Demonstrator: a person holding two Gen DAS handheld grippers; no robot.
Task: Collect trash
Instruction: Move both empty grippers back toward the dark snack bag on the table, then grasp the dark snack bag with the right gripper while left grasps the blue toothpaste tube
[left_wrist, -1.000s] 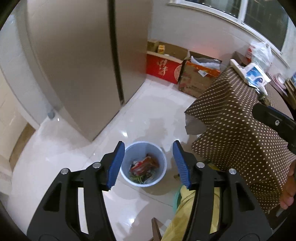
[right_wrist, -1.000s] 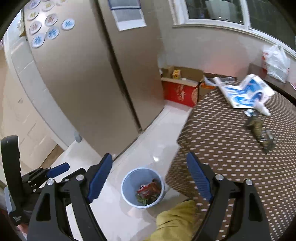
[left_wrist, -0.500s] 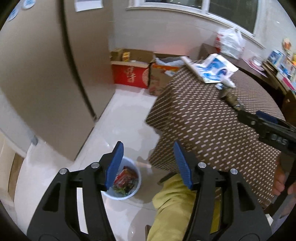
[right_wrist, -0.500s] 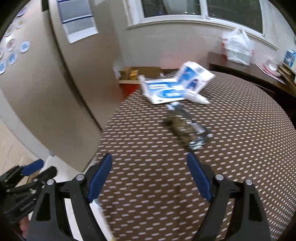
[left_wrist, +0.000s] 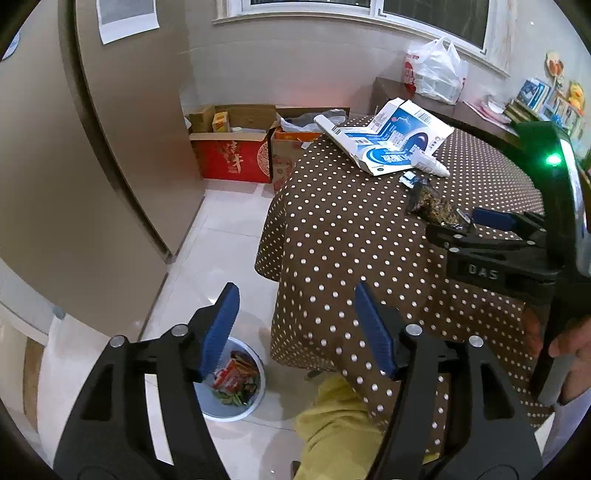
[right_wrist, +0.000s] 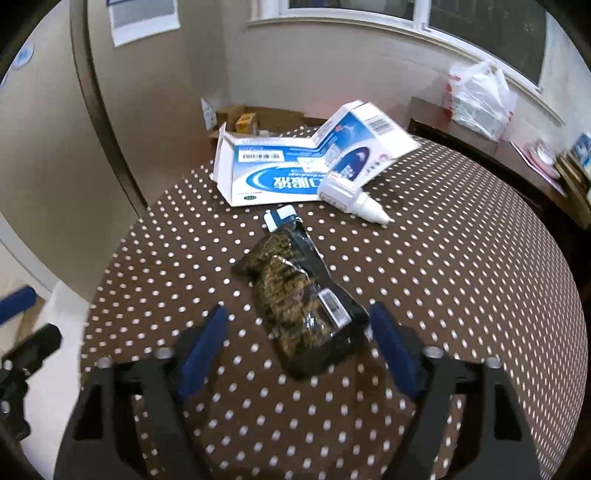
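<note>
A dark crinkled snack packet (right_wrist: 295, 291) lies on the brown dotted tablecloth (right_wrist: 461, 295). My right gripper (right_wrist: 297, 321) hovers over its near end. Its jaws are closing with the packet between them, and the left pad is still clear of it. Behind the packet lie a small blue-white scrap (right_wrist: 280, 218), a white bottle (right_wrist: 347, 199) and a flattened blue-white carton (right_wrist: 295, 173). In the left wrist view the right gripper (left_wrist: 461, 227) reaches the packet (left_wrist: 432, 205). My left gripper (left_wrist: 295, 314) is off the table's edge, jaws opening and empty, above a pale bin (left_wrist: 255, 402) holding wrappers.
A tall beige fridge (left_wrist: 92, 166) stands left of the table. Cardboard boxes (left_wrist: 232, 155) sit on the white floor by the far wall. A white plastic bag (left_wrist: 436, 70) rests on a dark sideboard. A yellow trouser leg (left_wrist: 332, 432) is below the table edge.
Both views swung up from the floor and bin toward the tabletop. The right gripper moved over the table down onto the packet, and its jaws narrowed. The left jaws widened a little.
</note>
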